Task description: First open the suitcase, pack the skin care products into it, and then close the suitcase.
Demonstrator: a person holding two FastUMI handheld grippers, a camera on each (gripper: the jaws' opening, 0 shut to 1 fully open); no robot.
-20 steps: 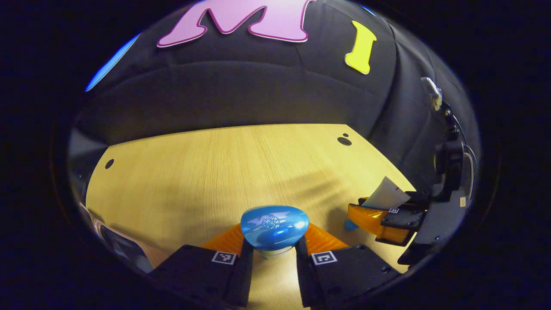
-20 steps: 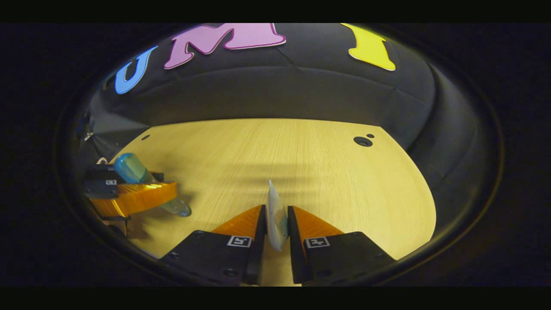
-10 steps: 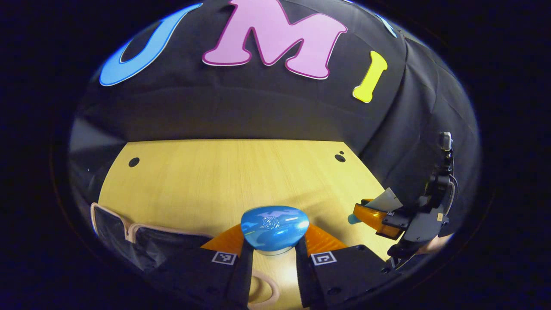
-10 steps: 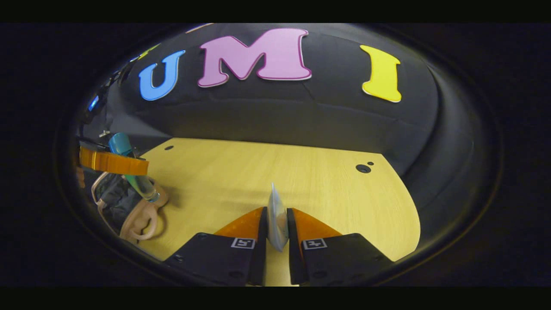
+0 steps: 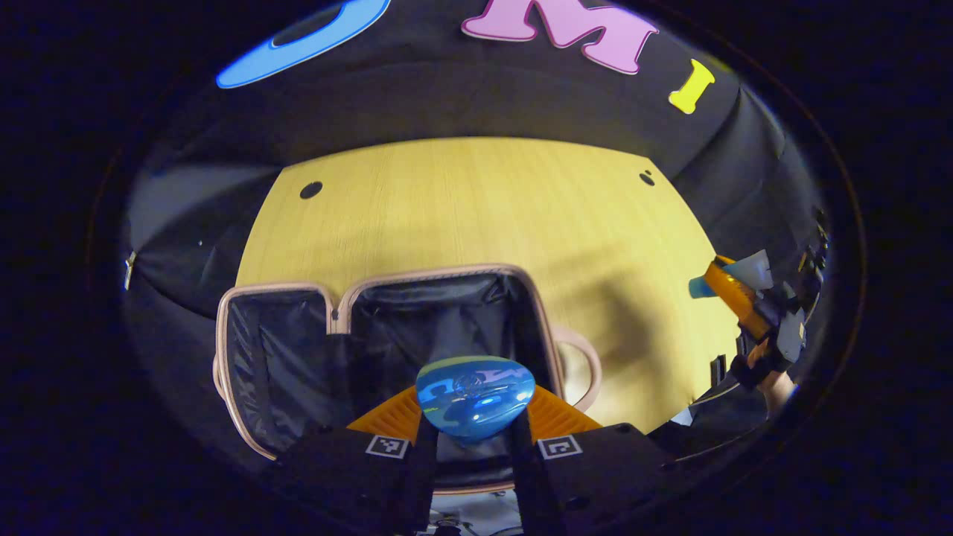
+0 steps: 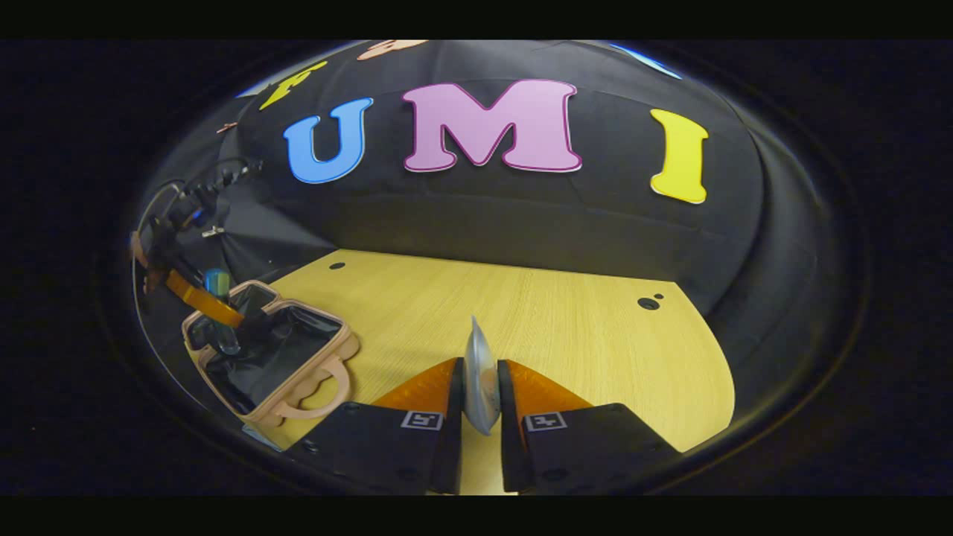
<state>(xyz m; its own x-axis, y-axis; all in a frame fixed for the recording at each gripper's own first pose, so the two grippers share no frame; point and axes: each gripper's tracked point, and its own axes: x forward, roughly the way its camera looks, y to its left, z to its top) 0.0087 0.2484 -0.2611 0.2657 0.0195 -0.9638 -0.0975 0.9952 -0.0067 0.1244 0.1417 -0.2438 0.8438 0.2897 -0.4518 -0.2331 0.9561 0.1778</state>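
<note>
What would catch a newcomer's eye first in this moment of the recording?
Probably the glossy blue-capped bottle clamped in the left gripper, poised over the open suitcase with its dark lining and pale trim at the near left of the wooden table. Next, the thin pale tube pinched edge-on in the right gripper, out over bare tabletop to the suitcase's right.

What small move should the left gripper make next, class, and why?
Probably lower the blue-capped bottle into the suitcase before letting go. The left gripper is shut on the bottle and hangs over the open, dark-lined case, while the right gripper holds a tube above the table.
</note>
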